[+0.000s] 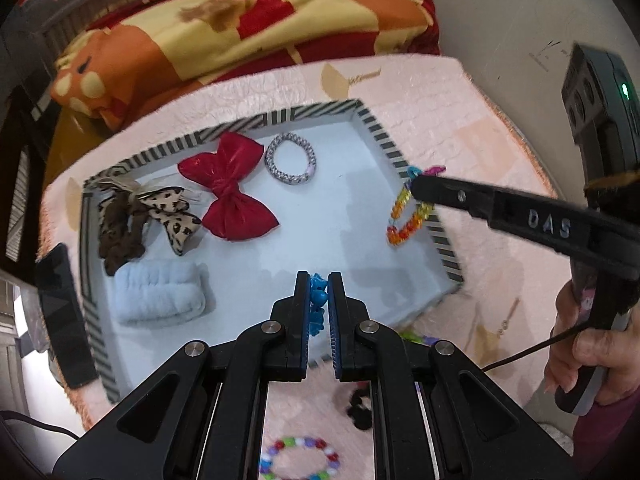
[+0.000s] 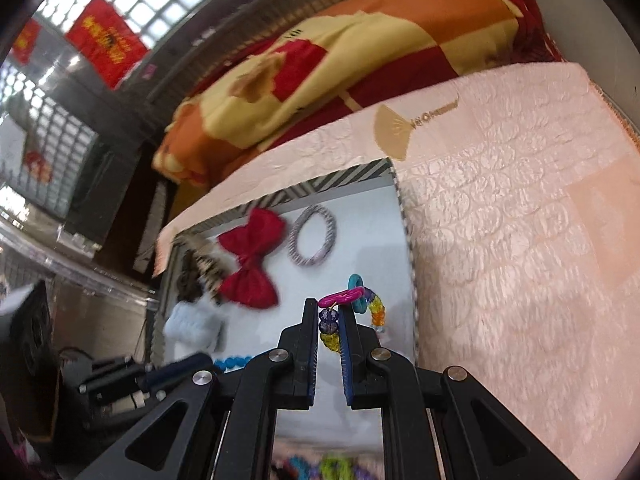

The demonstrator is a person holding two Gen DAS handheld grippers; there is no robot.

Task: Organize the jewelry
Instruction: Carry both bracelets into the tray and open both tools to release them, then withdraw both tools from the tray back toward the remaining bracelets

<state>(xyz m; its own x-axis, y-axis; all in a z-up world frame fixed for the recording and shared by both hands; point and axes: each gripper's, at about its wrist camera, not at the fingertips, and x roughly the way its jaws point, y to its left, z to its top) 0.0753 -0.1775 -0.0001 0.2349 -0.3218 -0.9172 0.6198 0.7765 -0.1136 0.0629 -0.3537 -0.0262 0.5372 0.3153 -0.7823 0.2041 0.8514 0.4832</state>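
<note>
Both grippers are closed: the left gripper [image 1: 319, 300] pinches blue beads [image 1: 318, 296], the right gripper [image 2: 330, 320] a rainbow bracelet [image 2: 374, 308]. Below, the striped tray [image 1: 384, 136] holds a red bow [image 1: 228, 192] and a silver ring [image 1: 291, 158] at center frame.

A pink textured mat [image 1: 460, 128] lies beside an orange, yellow and red blanket [image 1: 248, 16]

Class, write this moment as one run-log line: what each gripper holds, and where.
left gripper: shut on blue bead bracelet | right gripper: shut on rainbow bead bracelet | both over striped tray
</note>
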